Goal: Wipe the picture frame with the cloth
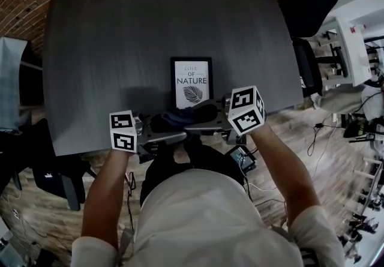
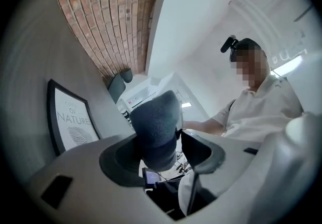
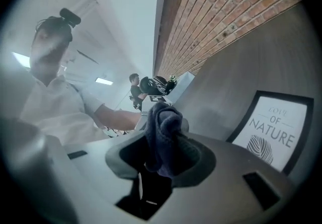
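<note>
Table (image 1: 120, 50): dark grey top. It spreads ahead of both grippers, and its near edge runs just under them.
Picture frame (image 1: 191, 81): lies flat on the table, face up, just beyond the jaw tips and between the two grippers. It has a black border and a white leaf print.
Frame handling (judged): stiff and light. The glazed face is probably fragile and slippery, and the frame may skate on the table when rubbed. Steady it by the border, not the face.
Cloth (image 1: 180, 118): dark blue and bunched. It bridges the two grippers on the near side of the frame and appears clear of it.
Cloth handling (judged): soft, limp and light. Pinch a thick fold so a loose wad is left free for wiping.
Right gripper (image 3: 163, 155): jaws clamped on a fold of cloth.
Left gripper (image 2: 171, 150): jaws stand wide. The cloth end sits between them, leaning on one jaw with a gap at the other, so it is not pinched.
</note>
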A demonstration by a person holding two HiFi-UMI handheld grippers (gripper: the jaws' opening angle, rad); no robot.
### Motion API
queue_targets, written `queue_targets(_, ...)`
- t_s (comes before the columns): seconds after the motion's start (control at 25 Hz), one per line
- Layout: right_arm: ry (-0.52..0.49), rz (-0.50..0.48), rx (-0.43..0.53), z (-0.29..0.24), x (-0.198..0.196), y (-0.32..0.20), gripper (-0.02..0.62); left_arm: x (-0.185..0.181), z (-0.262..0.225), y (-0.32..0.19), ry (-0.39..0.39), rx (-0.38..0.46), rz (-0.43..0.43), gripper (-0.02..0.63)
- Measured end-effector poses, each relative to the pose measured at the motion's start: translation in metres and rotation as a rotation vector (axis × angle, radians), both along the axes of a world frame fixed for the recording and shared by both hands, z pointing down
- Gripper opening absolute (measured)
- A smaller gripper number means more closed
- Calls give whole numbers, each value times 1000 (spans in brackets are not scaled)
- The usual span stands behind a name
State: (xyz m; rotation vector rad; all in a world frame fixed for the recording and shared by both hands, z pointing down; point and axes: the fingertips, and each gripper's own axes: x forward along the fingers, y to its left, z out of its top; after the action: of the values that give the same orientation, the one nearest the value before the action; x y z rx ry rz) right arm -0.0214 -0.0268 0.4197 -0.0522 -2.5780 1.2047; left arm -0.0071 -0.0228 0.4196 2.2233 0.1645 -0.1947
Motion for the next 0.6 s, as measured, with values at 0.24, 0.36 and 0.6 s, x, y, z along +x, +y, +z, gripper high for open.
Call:
queue_targets(0.24, 64, 64, 23, 13, 1, -10, 130, -5, 9, -6, -35, -15, -57, 215)
queue_targets(0.36, 106, 110, 58, 19, 5, -19, 244, -7, 10, -7, -28, -32, -64, 202)
queue_targets(0.6, 60, 124, 29, 14, 6, -22, 241, -9, 4, -9, 41, -95, -66, 169)
